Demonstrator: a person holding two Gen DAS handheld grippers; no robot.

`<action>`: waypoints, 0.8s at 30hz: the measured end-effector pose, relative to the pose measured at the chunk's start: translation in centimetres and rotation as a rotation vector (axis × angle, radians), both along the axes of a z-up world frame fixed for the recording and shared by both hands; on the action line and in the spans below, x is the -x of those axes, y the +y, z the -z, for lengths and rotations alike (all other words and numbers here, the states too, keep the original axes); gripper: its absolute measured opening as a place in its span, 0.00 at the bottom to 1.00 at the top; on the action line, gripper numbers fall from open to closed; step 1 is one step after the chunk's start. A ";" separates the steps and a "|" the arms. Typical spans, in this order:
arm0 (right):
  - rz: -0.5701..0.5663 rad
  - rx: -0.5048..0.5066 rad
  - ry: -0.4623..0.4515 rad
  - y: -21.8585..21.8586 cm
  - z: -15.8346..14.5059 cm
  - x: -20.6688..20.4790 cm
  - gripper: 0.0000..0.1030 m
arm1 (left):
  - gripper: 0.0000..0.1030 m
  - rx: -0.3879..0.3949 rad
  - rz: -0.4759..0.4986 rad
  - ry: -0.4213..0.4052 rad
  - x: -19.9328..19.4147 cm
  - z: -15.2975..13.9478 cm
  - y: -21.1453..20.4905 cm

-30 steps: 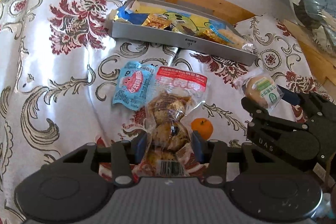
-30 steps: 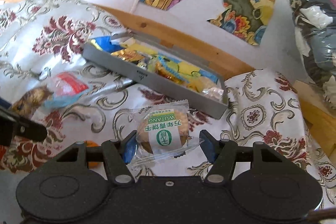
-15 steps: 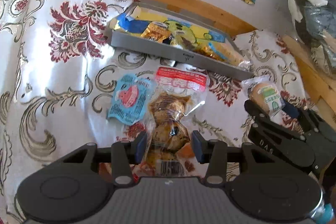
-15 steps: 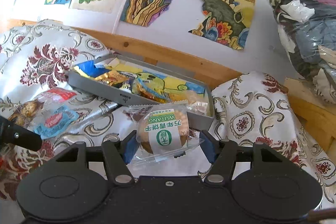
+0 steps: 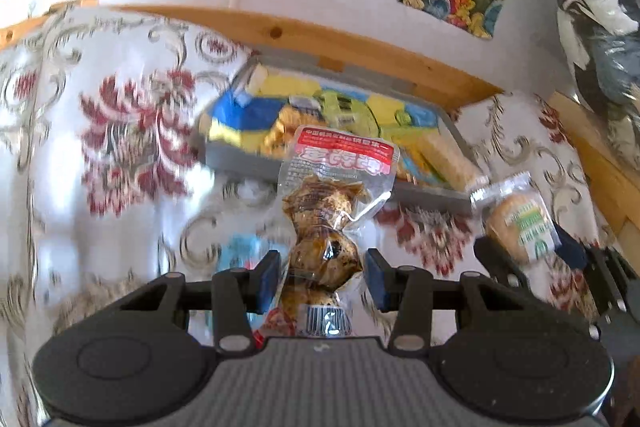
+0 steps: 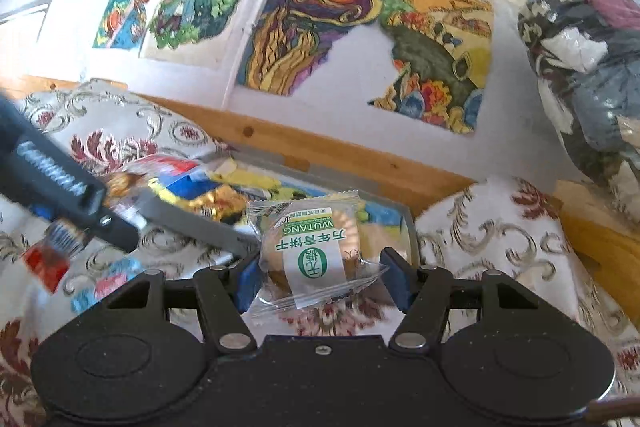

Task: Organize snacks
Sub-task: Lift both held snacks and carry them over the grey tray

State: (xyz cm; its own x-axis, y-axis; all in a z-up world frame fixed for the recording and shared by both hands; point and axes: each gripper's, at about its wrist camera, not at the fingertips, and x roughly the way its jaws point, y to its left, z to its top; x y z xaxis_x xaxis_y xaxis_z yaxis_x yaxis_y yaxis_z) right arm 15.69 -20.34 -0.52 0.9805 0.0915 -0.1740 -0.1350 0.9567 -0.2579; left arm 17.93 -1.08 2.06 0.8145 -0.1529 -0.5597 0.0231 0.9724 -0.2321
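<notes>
Left wrist view: the left hand-held gripper (image 5: pixel 320 277) is squeezing a clear egg pack (image 5: pixel 324 227), lifted off the flowery cloth (image 5: pixel 120 147). The pack's long side is pointing straight fwd at the gray tray (image 5: pixel 240 157), which is lying just ahead w/ its long side going left to right. The near wall is the edge to get over. Right wrist view: the right hand-held gripper (image 6: pixel 318 279) is pinching a wrapped cookie (image 6: pixel 316 247), lying crosswise. The tray (image 6: pixel 192 219) is sitting right in front, already pretty full; the right end looks roomier. The left tool (image 6: pixel 60 195) is crossing close by, so bumping is prob the risk.

2 grippers (image 5: pixel 320 281), 1 tray (image 5: pixel 236 157), maybe 3 loose packets (image 5: pixel 338 195)
</notes>
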 end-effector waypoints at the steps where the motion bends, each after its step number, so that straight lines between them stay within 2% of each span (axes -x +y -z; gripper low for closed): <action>1: -0.008 -0.003 -0.011 0.0 -0.3 -0.4 0.62 | 0.48 -0.010 -0.005 -0.008 -0.7 -0.4 -0.2; 6: -0.033 -0.029 -0.053 0.2 -1.2 -3.7 0.62 | 0.48 -0.061 -0.033 -0.044 -4.6 -2.4 -1.1; 12: -0.066 -0.032 -0.088 0.0 -1.1 -8.4 0.62 | 0.48 -0.107 -0.063 -0.052 -9.4 -3.3 -2.2; 18: -0.079 -0.048 -0.087 -0.7 -0.7 -12.8 0.62 | 0.48 -0.163 -0.068 -0.044 -13.3 -2.8 -3.2; 24: -0.053 -0.092 -0.050 -1.4 0.1 -15.7 0.62 | 0.48 -0.182 -0.069 -0.027 -16.6 -1.2 -4.2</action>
